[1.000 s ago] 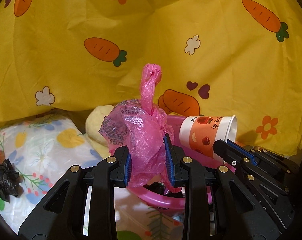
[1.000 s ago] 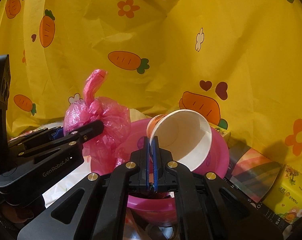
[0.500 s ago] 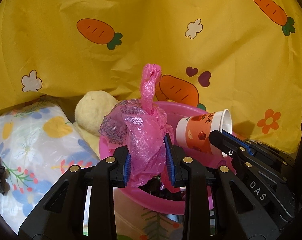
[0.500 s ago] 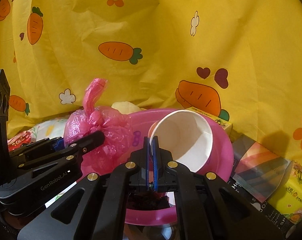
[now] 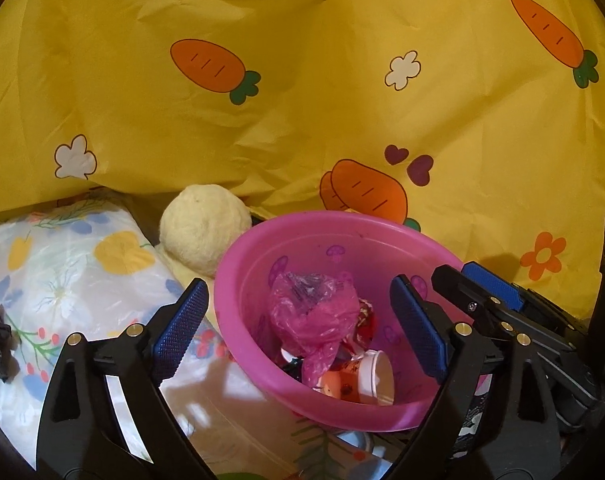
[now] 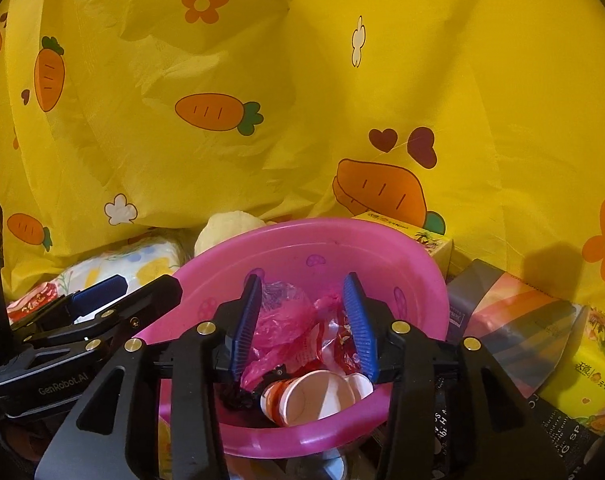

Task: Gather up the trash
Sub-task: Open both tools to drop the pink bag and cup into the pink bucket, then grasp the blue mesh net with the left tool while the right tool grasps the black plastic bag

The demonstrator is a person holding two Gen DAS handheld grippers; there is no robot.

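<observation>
We find the pink bag [image 5: 314, 312] and paper cup [image 5: 362, 378] lying inside the pink basin [image 5: 238, 280], cup at the bag's five o'clock. Both the left gripper [image 5: 298, 320] and right gripper [image 6: 304, 320] are opening, jaws apart and gripping nothing.

Bag [image 5: 316, 312] and cup [image 5: 360, 378] now in basin [image 5: 262, 248]

Left gripper [image 5: 298, 338] is spreading its jaws wide, nothing pinched between the pads. Right gripper [image 6: 304, 330] is opening too, jaws parting, both angling downward side by side.
</observation>
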